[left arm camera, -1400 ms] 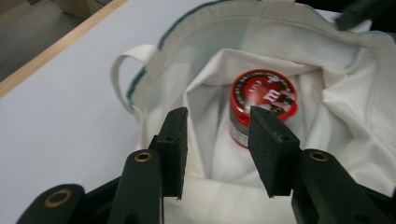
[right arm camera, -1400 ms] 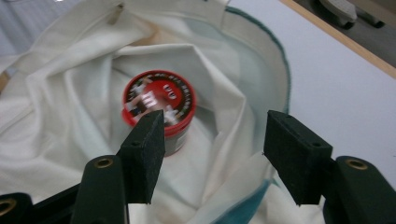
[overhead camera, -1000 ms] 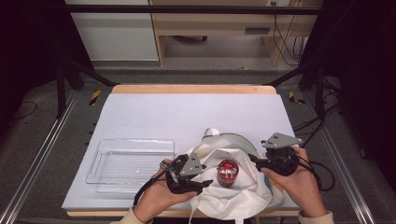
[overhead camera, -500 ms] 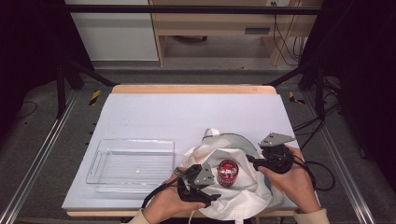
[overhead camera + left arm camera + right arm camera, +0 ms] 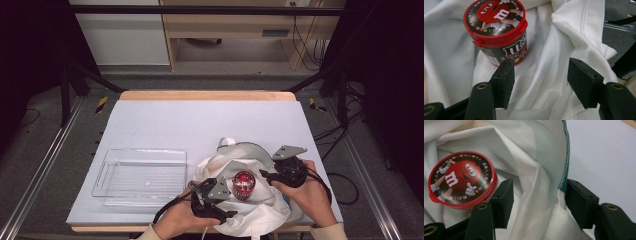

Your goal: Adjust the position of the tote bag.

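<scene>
A dark candy tub with a red lid (image 5: 244, 183) (image 5: 496, 30) (image 5: 461, 180) stands upright on a crumpled white cloth bag (image 5: 260, 210) (image 5: 554, 50) (image 5: 524, 157) at the table's front right. My left gripper (image 5: 216, 197) (image 5: 540, 80) is open just left of the tub, with folds of the bag between its jaws. My right gripper (image 5: 267, 175) (image 5: 537, 200) is open on the tub's right, its jaws straddling the bag's green-trimmed edge (image 5: 566, 157).
A clear plastic tray (image 5: 142, 175) lies to the left on the pale table mat (image 5: 200, 122). Beyond the bag the mat stretches to the wooden back edge (image 5: 205, 95). Metal frame rails (image 5: 40, 175) run along both sides.
My left gripper has shifted right and nearer the tub. The right gripper has edged slightly closer to the bag's rim. The tub stays in place.
</scene>
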Demonstrator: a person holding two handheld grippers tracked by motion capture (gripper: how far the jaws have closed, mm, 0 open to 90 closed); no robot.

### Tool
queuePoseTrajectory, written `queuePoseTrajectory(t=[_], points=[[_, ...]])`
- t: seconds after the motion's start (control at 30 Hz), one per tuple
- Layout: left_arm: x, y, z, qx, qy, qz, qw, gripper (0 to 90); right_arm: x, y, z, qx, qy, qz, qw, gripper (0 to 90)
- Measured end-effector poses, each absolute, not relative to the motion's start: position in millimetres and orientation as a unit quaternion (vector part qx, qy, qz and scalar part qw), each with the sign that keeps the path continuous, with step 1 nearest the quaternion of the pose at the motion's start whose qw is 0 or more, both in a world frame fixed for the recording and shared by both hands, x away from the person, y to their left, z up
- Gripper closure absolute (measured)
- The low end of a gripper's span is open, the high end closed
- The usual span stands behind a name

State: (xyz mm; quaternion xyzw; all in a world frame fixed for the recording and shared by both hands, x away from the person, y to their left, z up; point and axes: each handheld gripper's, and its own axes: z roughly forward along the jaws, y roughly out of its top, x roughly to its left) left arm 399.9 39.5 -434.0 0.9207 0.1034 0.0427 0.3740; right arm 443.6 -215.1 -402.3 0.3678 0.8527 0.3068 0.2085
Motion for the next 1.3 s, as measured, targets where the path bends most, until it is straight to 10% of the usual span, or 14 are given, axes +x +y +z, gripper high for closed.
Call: queuePoseTrajectory(t=[0.47,0.93,1.3], points=[[396.8,26.3,-448.4,0.93,0.105,0.043,0.349,64.2,449.1,-212.6,-414.5,0.375,0.854,0.301,0.198,45.8],[393.9,28.8,-445.4,0.929,0.104,0.057,0.351,78.8,461.3,-199.6,-427.1,0.375,0.865,0.27,0.194,81.4],[390.6,31.8,-447.8,0.928,0.096,0.045,0.357,86.8,472.0,-217.0,-418.2,0.394,0.849,0.288,0.202,83.6]])
